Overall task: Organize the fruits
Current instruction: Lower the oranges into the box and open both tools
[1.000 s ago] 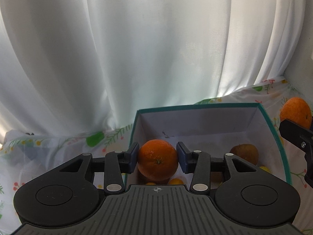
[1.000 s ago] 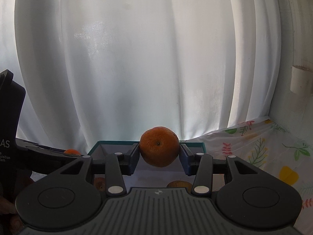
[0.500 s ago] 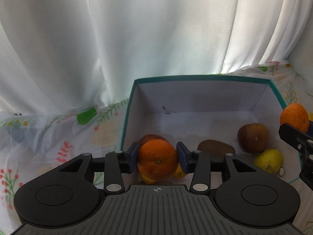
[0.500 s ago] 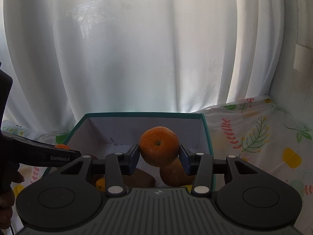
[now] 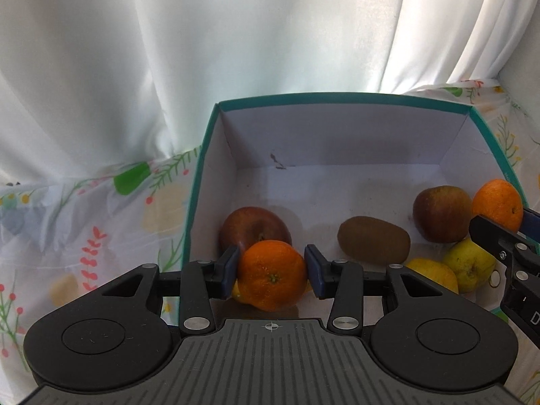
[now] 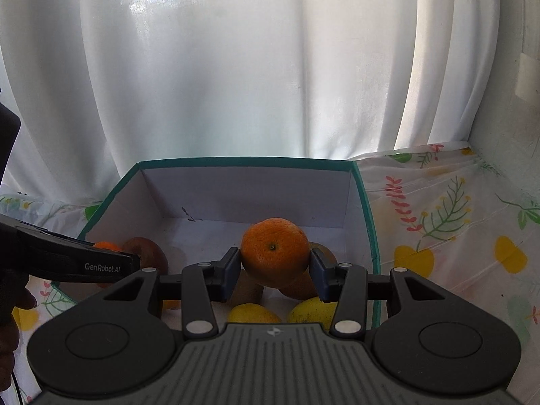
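The left gripper [image 5: 271, 271] pinches a round orange mandarin [image 5: 272, 275] over the near left corner of the teal-rimmed white cardboard box [image 5: 337, 96], beside a red apple [image 5: 251, 224]. The right gripper [image 6: 275, 271] pinches a second orange mandarin [image 6: 275, 256] above the box's right side.

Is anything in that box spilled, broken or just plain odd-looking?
Nothing spilled or broken. The only blemish is a small dark scuff low on the box's back wall. The apples, kiwi and yellow fruit lie loose on the floor, and each hand-held gripper holds an orange squarely.
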Demonstrator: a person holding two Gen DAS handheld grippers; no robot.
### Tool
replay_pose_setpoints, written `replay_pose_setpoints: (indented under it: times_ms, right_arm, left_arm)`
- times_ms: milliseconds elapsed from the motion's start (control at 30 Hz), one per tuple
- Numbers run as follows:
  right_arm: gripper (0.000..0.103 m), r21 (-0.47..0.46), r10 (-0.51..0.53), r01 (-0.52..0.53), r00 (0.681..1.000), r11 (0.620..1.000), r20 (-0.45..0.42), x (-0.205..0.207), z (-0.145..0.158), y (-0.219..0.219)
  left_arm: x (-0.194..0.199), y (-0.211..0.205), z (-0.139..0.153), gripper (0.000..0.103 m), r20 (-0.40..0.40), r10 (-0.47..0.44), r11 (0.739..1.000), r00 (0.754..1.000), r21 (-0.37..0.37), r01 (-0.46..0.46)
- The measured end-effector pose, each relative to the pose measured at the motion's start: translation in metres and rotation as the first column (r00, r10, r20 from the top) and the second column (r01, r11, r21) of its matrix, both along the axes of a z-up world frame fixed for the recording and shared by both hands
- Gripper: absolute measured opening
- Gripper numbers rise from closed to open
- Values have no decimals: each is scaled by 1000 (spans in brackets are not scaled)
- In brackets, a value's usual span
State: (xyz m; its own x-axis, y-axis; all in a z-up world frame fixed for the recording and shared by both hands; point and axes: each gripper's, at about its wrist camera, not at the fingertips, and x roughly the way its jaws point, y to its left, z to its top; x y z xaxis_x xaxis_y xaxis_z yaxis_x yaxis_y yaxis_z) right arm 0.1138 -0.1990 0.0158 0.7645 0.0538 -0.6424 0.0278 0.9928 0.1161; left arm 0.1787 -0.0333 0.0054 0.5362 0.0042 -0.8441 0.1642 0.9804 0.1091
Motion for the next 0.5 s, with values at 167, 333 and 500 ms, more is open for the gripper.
replay_pose_setpoints:
  times_ms: [167, 333, 500]
  right_arm:
    - [44, -5, 6, -6, 1000, 1000, -22, 4, -6, 2]
    - [44, -11, 9, -10, 998, 1000, -55, 10, -14, 3]
    - [44, -18, 10, -11, 996, 1000, -88, 15, -22, 5]
  left_arm:
    - [3, -1, -7, 47, -23, -3, 1000, 1000, 5, 3]
    - [6, -3, -12, 47, -46, -7, 1000, 999, 8, 7]
    - [9, -4, -16, 47, -64, -3, 1000, 998, 15, 4]
